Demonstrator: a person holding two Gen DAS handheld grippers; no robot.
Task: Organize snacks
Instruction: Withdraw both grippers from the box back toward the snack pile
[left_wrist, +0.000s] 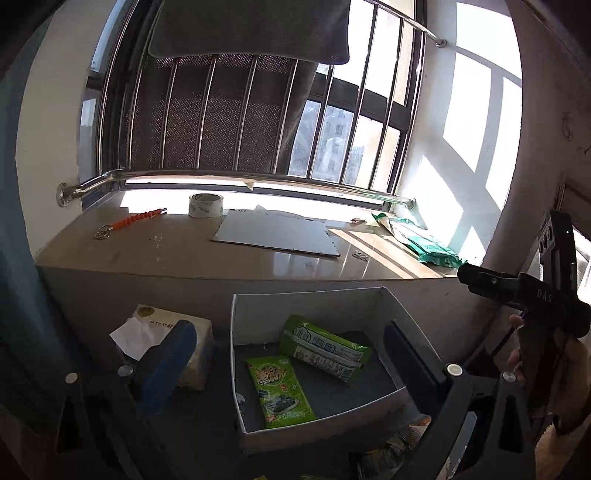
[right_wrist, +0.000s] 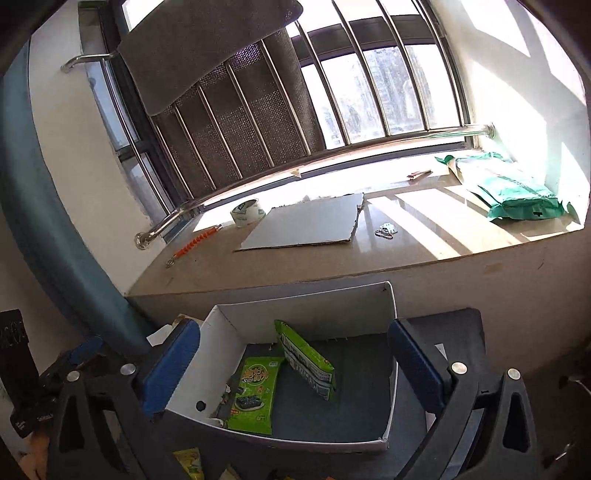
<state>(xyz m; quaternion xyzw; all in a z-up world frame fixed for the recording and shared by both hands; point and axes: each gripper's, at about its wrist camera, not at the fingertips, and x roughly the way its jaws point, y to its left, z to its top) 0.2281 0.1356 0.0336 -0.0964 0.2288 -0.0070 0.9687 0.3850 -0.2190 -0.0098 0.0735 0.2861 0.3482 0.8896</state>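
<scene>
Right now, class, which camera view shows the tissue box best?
The left wrist view: the tissue box sits left of the white box, its top and pulled tissue visible. In the right wrist view only a corner of the tissue box peeks out behind a tool finger.

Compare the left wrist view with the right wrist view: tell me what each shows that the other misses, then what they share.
Only the left wrist view shows the tissue box in full and the right gripper's body from the side.

Only the right wrist view shows the bare dark surface to the right of the white box.

Both show two green snack packs inside the box, the tape roll, cardboard sheet and green bag on the sill.
</scene>
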